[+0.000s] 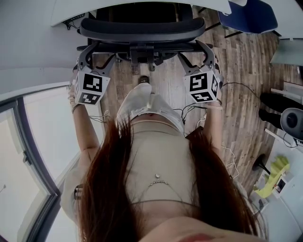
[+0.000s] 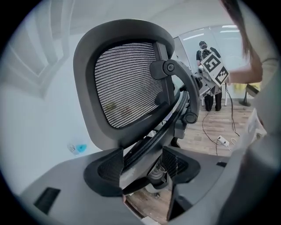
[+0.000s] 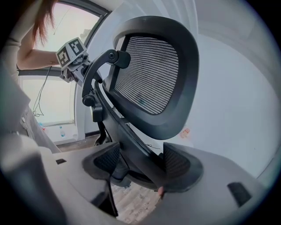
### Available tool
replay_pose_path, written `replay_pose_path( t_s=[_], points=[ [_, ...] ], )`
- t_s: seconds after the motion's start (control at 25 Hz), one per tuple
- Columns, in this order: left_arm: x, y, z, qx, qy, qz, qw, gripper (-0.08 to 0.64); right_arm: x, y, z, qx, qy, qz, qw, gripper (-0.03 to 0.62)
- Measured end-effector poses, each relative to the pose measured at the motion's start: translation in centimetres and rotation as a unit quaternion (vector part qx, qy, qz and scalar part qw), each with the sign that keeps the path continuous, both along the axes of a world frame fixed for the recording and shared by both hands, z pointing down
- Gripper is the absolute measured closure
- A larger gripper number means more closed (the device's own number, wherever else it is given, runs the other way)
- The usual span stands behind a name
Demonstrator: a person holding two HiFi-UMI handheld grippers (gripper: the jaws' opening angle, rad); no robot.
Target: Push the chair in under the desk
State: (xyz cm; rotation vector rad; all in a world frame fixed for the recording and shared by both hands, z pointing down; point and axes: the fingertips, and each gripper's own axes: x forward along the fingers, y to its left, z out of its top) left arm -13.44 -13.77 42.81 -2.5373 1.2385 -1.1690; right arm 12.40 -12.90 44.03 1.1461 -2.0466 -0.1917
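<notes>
White desk (image 1: 64,12) runs across the top of the head view, with wood floor (image 1: 236,94) below it. Black chair (image 1: 142,29) stands square to the desk. Its backrest rim is just beside the desk edge, and the seat is hidden under backrest and desk. My read: push mostly done, maybe one last short shove left. The backrest-to-desk gap can't be judged from above, so I won't call it finished.

Left gripper (image 1: 97,54) is on the left side of the backrest frame and right gripper (image 1: 195,53) on the right side. Both are behind the chair, with the person standing between them.

Left gripper view: jaws are closed onto the chair's curved frame bar (image 2: 146,153), which fills the gap between the pads (image 2: 105,170). Right gripper view: same, the bar runs diagonally between the pads and looks to touch both. So both tongs hold the chair; neither is empty.

Containers: none I can make out in any view, so no contents to report.
</notes>
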Motion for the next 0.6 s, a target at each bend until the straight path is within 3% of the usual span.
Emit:
replay_pose_path(
  t_s=[0.2, 0.6],
  points=[
    [-0.1, -0.6, -0.4, -0.006, -0.022, 0.012, 0.9997, 0.288, 0.1, -0.4, 0.0, 0.01, -0.002, -0.002, 1.0, 0.284],
    [-0.2, -2.0, -0.2, -0.004, -0.022, 0.017, 0.9996, 0.29, 0.0, -1.8, 0.0, 0.009, 0.001, 0.0, 1.0, 0.282]
  ],
)
